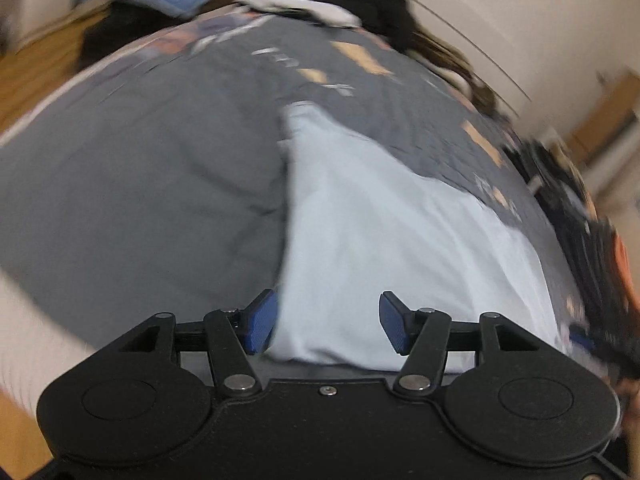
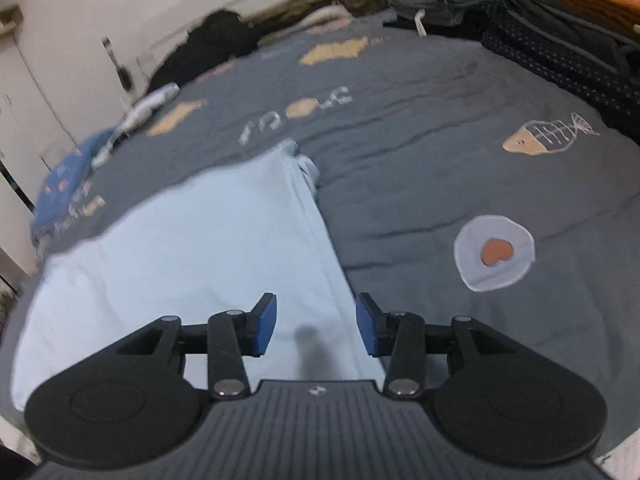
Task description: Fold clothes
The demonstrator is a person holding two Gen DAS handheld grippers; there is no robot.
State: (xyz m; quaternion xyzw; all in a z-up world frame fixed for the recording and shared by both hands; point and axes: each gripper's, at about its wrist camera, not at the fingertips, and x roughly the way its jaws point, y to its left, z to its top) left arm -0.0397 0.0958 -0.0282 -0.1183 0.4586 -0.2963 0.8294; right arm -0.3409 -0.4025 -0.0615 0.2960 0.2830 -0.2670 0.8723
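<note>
I see my left claw with its blue pads spread apart and nothing pinched between them. Just ahead of it and below lies the pale blue garment, flat on the grey bed cover; the left pad stands over the garment's left edge, the right pad over its middle. This view is blurred, so I cannot tell if the pads touch the cloth.

My right claw is also spread, with nothing gripped. The same garment stretches ahead of it and to its left, and its straight right edge runs forward between the two pads. To the right of this claw the bed cover shows a fried egg print and, farther ahead, a fish print. Far ahead on the right is a stack of folded clothes.
</note>
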